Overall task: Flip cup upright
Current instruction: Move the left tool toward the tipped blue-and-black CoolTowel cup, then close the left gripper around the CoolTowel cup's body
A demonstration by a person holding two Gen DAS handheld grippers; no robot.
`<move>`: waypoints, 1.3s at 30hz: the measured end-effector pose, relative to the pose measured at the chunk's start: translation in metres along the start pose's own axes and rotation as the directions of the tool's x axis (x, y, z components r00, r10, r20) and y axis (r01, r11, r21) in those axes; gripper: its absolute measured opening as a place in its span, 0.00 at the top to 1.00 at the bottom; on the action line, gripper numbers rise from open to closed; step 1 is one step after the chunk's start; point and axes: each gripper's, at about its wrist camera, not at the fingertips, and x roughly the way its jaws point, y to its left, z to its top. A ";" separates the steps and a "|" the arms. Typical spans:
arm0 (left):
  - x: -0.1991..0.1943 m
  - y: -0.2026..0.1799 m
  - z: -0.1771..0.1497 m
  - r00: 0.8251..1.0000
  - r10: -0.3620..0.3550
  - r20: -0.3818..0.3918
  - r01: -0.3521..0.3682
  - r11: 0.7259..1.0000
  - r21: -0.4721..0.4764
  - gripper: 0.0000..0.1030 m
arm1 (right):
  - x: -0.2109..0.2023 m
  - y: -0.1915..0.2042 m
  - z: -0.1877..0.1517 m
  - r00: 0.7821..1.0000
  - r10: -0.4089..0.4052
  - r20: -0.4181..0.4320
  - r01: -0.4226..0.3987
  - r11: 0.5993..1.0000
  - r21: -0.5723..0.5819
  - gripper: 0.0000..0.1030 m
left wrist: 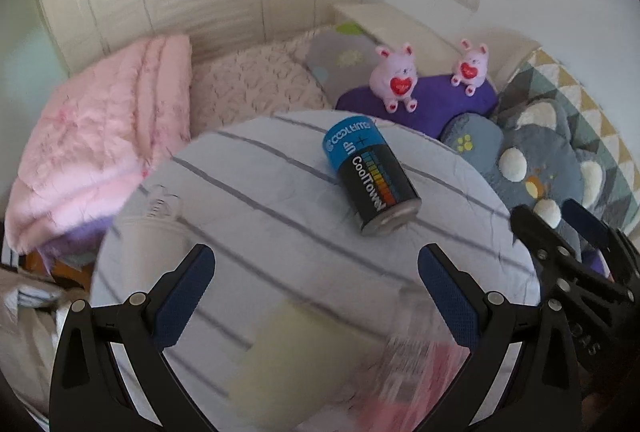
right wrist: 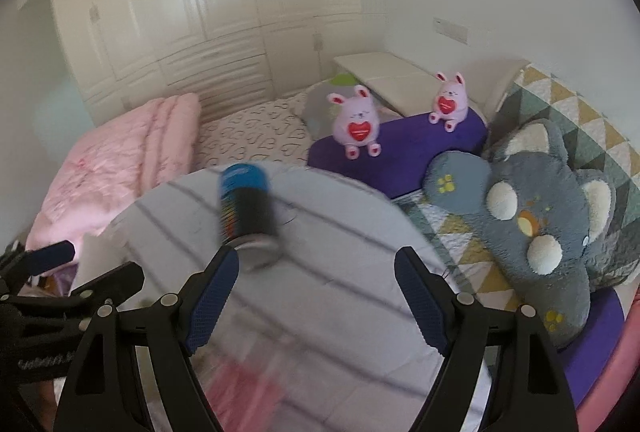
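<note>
A blue and black can-shaped cup (left wrist: 370,177) marked CoolTowel lies on its side on the round striped table (left wrist: 248,199), its blue end pointing away. My left gripper (left wrist: 316,268) is open and empty, below and left of the cup. In the right wrist view the cup (right wrist: 248,213) is blurred, just beyond my open, empty right gripper (right wrist: 316,268), near its left finger (right wrist: 212,296). The right gripper also shows at the right edge of the left wrist view (left wrist: 560,228).
A blurred pale yellow object (left wrist: 296,364) and a clear pink-labelled object (left wrist: 416,372) sit at the table's near edge. A white cup-like object (left wrist: 148,232) stands at the table's left. Behind is a bed with a pink quilt (left wrist: 100,147), plush toys (left wrist: 394,75) and a grey cushion (right wrist: 536,216).
</note>
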 end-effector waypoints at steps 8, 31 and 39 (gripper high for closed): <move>0.077 -0.021 0.039 0.984 -0.013 -0.180 -0.011 0.991 -0.135 0.00 | 0.039 -0.030 0.018 1.000 -0.015 -0.013 0.015 1.000 0.011 0.21; 0.156 -0.047 0.057 0.942 -0.050 -0.333 -0.001 0.989 -0.151 0.16 | 0.115 -0.047 0.023 0.994 0.030 -0.109 -0.028 0.999 0.023 0.21; 0.156 -0.051 0.057 0.948 -0.050 -0.315 0.018 0.995 -0.101 0.34 | 0.124 -0.047 0.020 0.987 0.058 -0.147 -0.056 0.998 0.015 0.21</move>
